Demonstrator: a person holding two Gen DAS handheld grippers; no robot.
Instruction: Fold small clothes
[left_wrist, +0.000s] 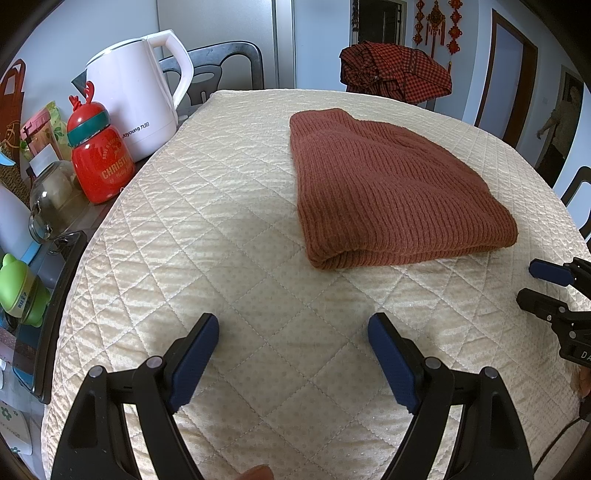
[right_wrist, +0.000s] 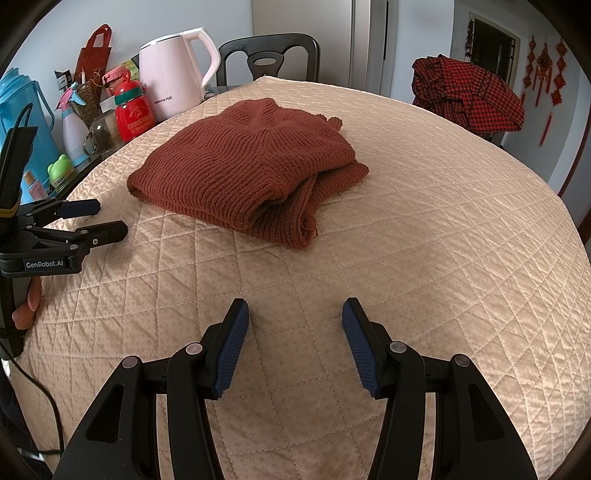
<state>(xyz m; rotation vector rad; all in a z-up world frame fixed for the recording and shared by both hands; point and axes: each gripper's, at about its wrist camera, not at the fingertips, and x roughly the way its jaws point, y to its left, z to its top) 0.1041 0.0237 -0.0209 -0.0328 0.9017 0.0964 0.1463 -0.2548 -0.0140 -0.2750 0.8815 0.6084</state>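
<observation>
While the rust-brown knit sweater (right_wrist: 247, 166) lies as a compact folded bundle on the quilted beige cover (right_wrist: 424, 258) of the desk, both grippers hover short of it with nothing in them. The left gripper (left_wrist: 293, 354) has its jaws spread wide over bare quilt, with the bundle ahead of them and a little to their right; the right gripper (right_wrist: 295, 343) has its jaws moderately apart, also empty, with the bundle ahead and slightly to their left. Neither pair of jaws touches the knit.

Judging by how it lies, this garment looks all but done: the side nearest the left jaws shows a clean rounded fold, yet the corner facing the right jaws is looser, with layers and an edge spilling out. The step in hand seems to be a pause between folds, or between garments. A tidy finish would call for the right jaws to reach forward, pinch that loose layered corner and tuck it square. Otherwise the red-and-black checked garment (right_wrist: 469, 96), draped over something far beyond both jaws, looks like the next piece to fetch
</observation>
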